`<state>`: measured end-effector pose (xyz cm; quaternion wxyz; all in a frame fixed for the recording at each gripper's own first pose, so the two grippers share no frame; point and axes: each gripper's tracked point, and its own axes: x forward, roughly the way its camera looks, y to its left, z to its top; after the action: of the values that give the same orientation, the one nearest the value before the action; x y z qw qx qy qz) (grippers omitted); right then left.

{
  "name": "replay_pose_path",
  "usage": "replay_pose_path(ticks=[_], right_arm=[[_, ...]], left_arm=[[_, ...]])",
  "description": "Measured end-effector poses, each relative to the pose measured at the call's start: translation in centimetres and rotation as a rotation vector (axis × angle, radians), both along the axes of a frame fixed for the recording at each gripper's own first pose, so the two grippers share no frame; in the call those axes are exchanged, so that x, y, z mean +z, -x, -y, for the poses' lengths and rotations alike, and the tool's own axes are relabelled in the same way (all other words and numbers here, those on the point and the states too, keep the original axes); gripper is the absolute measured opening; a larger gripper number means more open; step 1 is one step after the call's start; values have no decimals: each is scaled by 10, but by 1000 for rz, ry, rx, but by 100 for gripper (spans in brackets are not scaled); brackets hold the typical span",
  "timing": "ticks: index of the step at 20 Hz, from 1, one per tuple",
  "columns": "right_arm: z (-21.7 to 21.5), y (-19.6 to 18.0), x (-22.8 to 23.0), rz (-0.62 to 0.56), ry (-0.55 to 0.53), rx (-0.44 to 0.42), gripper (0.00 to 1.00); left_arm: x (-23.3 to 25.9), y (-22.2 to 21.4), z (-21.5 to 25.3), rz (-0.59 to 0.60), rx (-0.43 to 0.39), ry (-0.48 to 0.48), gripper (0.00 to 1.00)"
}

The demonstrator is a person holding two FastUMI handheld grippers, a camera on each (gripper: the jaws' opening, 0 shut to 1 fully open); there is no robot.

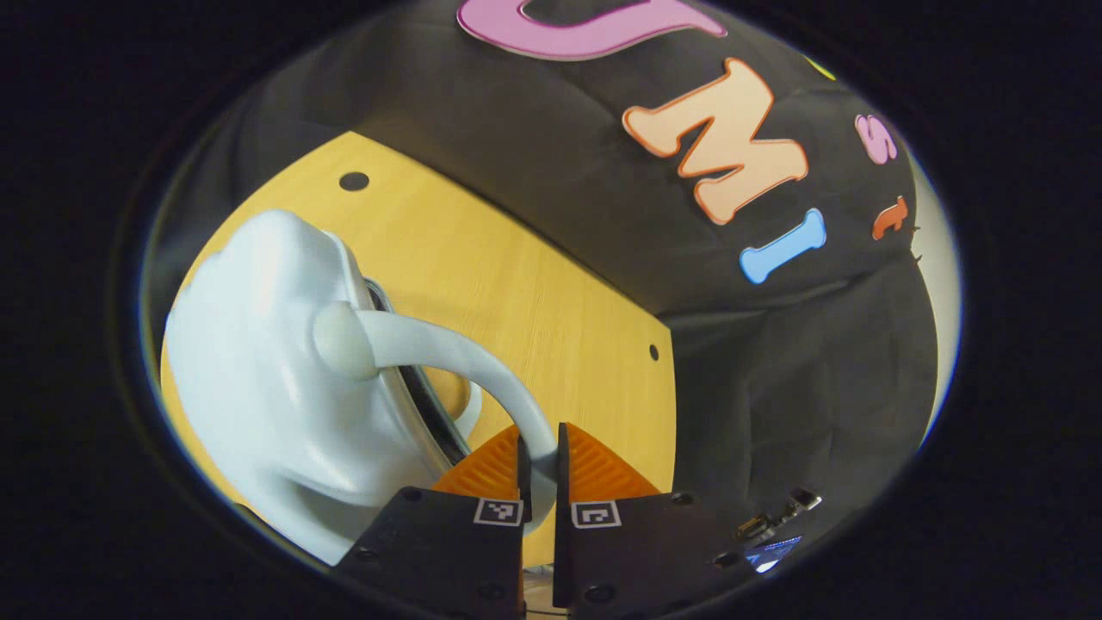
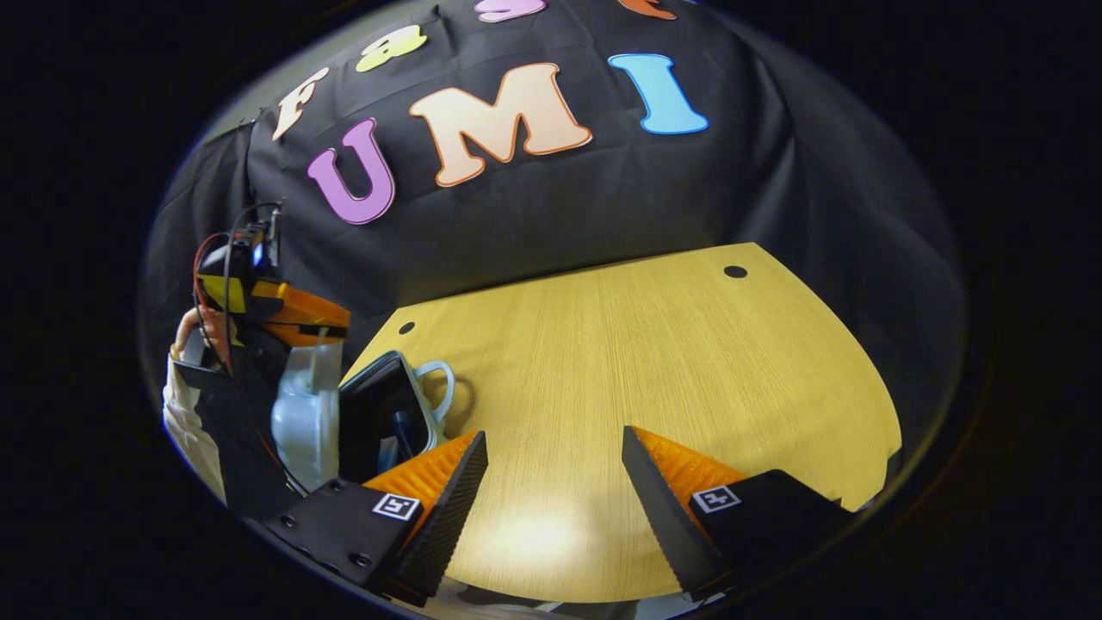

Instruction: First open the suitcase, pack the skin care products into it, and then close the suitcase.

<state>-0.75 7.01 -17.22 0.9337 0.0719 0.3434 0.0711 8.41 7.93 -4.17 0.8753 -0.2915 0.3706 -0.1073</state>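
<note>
A wood-grain counter (image 2: pixel 654 362) fills the booth floor, with a small pale blue-white suitcase (image 1: pixel 267 370) standing near its left corner in the right gripper view, its glossy moulded lid (image 2: pixel 303 413) swung up and a dark interior (image 2: pixel 383 413) showing. A curved white handle (image 1: pixel 448 353) arcs off the lid. The left gripper (image 1: pixel 541 461) has its fingers closed almost together on that handle, one on each side. The right gripper (image 2: pixel 555 482) hangs over bare counter, fingers spread wide, gripping and touching nothing.
</note>
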Motion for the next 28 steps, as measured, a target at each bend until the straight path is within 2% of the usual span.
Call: replay_pose_path(ticks=[1, 2, 3, 6, 7, 8, 9, 10, 12, 14, 16, 17, 18, 19, 20, 21, 22, 23, 24, 25, 26, 27, 28], right_arm=[[1, 0, 1, 2, -8, -13, 99], [3, -1, 1, 1, -14, -27, 94], [4, -1, 0, 0, -18, -35, 99], [14, -2, 1, -9, -18, -60, 98], [16, -3, 0, -9, -20, -63, 94], [19, -6, 0, -10, -16, -65, 94], [23, -7, -1, -12, -8, -66, 98], [28, -10, 0, -10, 3, -68, 98], [35, -17, 4, 2, 14, -71, 98], [38, -21, 9, 13, 4, -73, 98], [40, -23, 13, 19, -12, -72, 98], [41, -22, 12, 19, -16, -69, 94], [42, -21, 12, 21, -18, -64, 98], [44, -21, 13, 24, -22, -57, 98], [44, -20, 14, 29, -26, -47, 98], [46, -18, 13, 29, -28, -39, 94], [48, -16, 13, 29, -28, -31, 98], [51, -14, 15, 35, -31, -22, 98], [53, -13, 19, 44, -35, -10, 98], [55, -11, 22, 52, -38, 1, 98], [57, -9, 26, 62, -38, 15, 94], [59, -7, 30, 73, -36, 27, 98], [61, -5, 34, 83, -35, 40, 94]], left_arm=[[-11, -6, 2, -29, -9, -13, 6], [-21, -11, 4, -57, -16, -25, 6], [-30, -17, 6, -79, -20, -37, 6], [-50, -29, 6, -138, -15, -51, 6], [-54, -33, 8, -155, -16, -57, 6], [-60, -39, 8, -172, -11, -64, 6], [-64, -43, 9, -188, -7, -68, 6], [-69, -45, 11, -203, 1, -71, 10], [-78, -51, 9, -226, 13, -88, 8], [-86, -49, 0, -235, 17, -175, 10], [-77, -48, 6, -197, -22, -207, 17], [-71, -44, 10, -178, -43, -231, 26], [-68, -42, 13, -158, -59, -270, 28], [-67, -41, 20, -140, -70, -305, 34], [-64, -36, 28, -122, -83, -332, 45], [-58, -27, 34, -104, -89, -346, 41], [-52, -18, 43, -82, -96, -363, 44], [-49, -12, 52, -58, -98, -385, 54], [-46, -3, 60, -33, -106, -413, 60], [-45, 8, 66, -12, -110, -439, 74], [-43, 17, 72, 6, -106, -460, 79], [-43, 27, 83, 21, -108, -471, 96], [-43, 37, 91, 32, -107, -475, 95]])
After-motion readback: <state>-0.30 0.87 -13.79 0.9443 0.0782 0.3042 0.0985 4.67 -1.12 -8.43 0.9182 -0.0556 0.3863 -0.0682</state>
